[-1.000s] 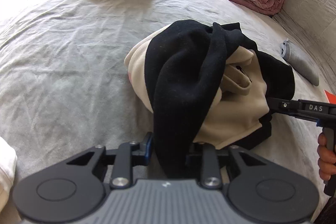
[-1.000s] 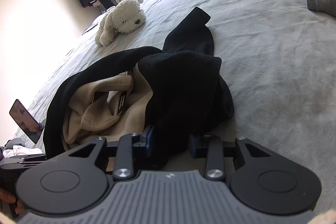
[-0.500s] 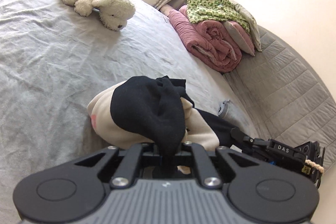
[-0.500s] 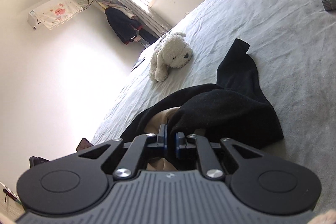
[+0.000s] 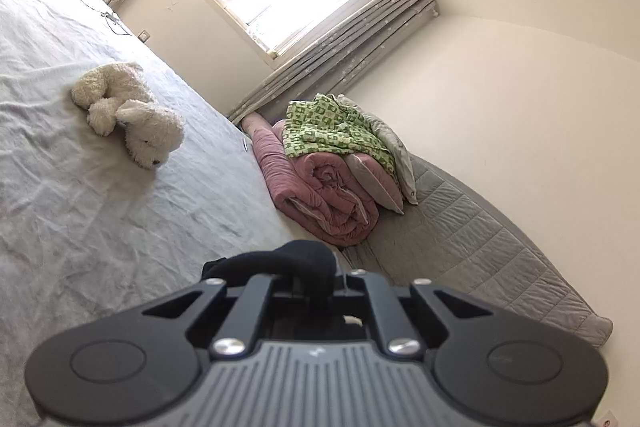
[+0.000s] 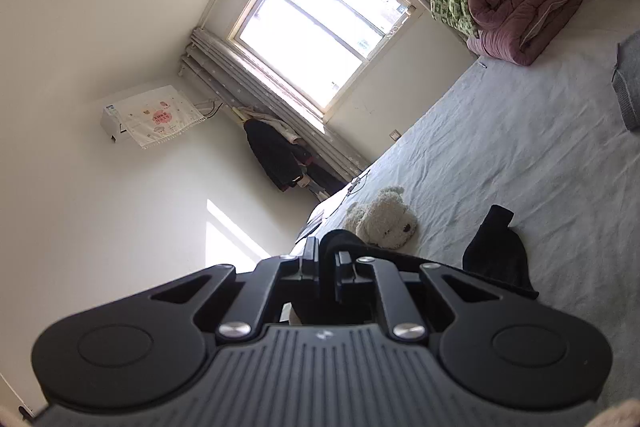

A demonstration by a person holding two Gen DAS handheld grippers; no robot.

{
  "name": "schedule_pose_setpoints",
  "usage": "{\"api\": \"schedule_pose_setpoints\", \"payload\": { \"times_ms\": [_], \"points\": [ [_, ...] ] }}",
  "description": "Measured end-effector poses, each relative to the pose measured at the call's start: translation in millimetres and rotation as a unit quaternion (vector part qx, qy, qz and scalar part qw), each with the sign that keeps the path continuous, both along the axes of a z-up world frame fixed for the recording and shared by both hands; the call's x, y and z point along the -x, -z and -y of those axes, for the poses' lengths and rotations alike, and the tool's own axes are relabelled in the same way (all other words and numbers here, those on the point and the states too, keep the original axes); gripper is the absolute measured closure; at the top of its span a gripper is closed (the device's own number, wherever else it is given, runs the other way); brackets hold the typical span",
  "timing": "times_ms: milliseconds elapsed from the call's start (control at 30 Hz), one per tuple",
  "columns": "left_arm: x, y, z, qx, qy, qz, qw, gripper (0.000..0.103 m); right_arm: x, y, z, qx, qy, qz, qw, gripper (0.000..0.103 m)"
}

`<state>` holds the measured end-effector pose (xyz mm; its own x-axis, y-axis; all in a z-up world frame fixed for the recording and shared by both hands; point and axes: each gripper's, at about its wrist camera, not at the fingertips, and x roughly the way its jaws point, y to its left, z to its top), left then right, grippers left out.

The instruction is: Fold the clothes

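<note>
Above the bed [image 5: 100,219], black garment [image 5: 296,259] bunched

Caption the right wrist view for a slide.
Right gripper clamps black garment, lifted above grey bed; plush dog beyond.

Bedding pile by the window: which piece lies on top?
The green-and-white patterned blanket is topmost, draped over the rolled pink quilt; the grey-and-pink pillows lean beside it.
</note>
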<state>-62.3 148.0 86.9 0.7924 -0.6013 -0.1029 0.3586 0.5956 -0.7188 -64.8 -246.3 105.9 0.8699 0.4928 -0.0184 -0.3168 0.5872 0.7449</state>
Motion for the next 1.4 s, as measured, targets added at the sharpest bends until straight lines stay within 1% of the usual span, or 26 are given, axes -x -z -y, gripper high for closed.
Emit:
{"api": "schedule_pose_setpoints", "payload": {
  "times_ms": [200, 300, 400, 533, 600, 733, 867, 1000, 1167, 1233, 1400],
  "points": [
    [16, -22, 0, 0.008, -0.028, 0.040, 0.9988, 0.097, 22, -22, -3, 0.023, 0.045, 0.064, 0.997, 0.091],
    [19, -30, -1, 0.009, -0.039, 0.058, 0.9975, 0.097, 26, -27, -4, 0.038, 0.062, 0.084, 0.994, 0.091],
    [14, -31, 2, -0.004, -0.052, 0.064, 0.9966, 0.097, 28, -31, -5, 0.052, 0.078, 0.100, 0.991, 0.091],
    [-9, -26, 12, -0.044, -0.076, 0.052, 0.9948, 0.097, 6, -20, -6, 0.057, 0.090, 0.068, 0.992, 0.091],
    [-25, -25, 18, -0.074, -0.086, 0.045, 0.9925, 0.097, -9, -16, -7, 0.063, 0.097, 0.049, 0.992, 0.091],
    [-59, -24, 29, -0.131, -0.094, 0.042, 0.9860, 0.096, -41, -12, -11, 0.100, 0.118, 0.026, 0.988, 0.091],
    [-101, -15, 40, -0.168, -0.102, 0.037, 0.9797, 0.096, -75, 1, -15, 0.130, 0.133, 0.001, 0.983, 0.091],
    [-136, 4, 48, -0.193, -0.111, 0.030, 0.9744, 0.096, -113, 21, -18, 0.160, 0.145, -0.020, 0.976, 0.091],
    [-178, 39, 59, -0.219, -0.131, 0.016, 0.9668, 0.096, -151, 47, -26, 0.200, 0.153, -0.033, 0.967, 0.091],
    [-193, 52, 62, -0.227, -0.137, 0.010, 0.9641, 0.096, -164, 56, -31, 0.225, 0.157, -0.033, 0.961, 0.091],
    [-225, 85, 72, -0.260, -0.146, 0.003, 0.9544, 0.096, -194, 81, -47, 0.288, 0.172, -0.031, 0.941, 0.091]
  ]
}}
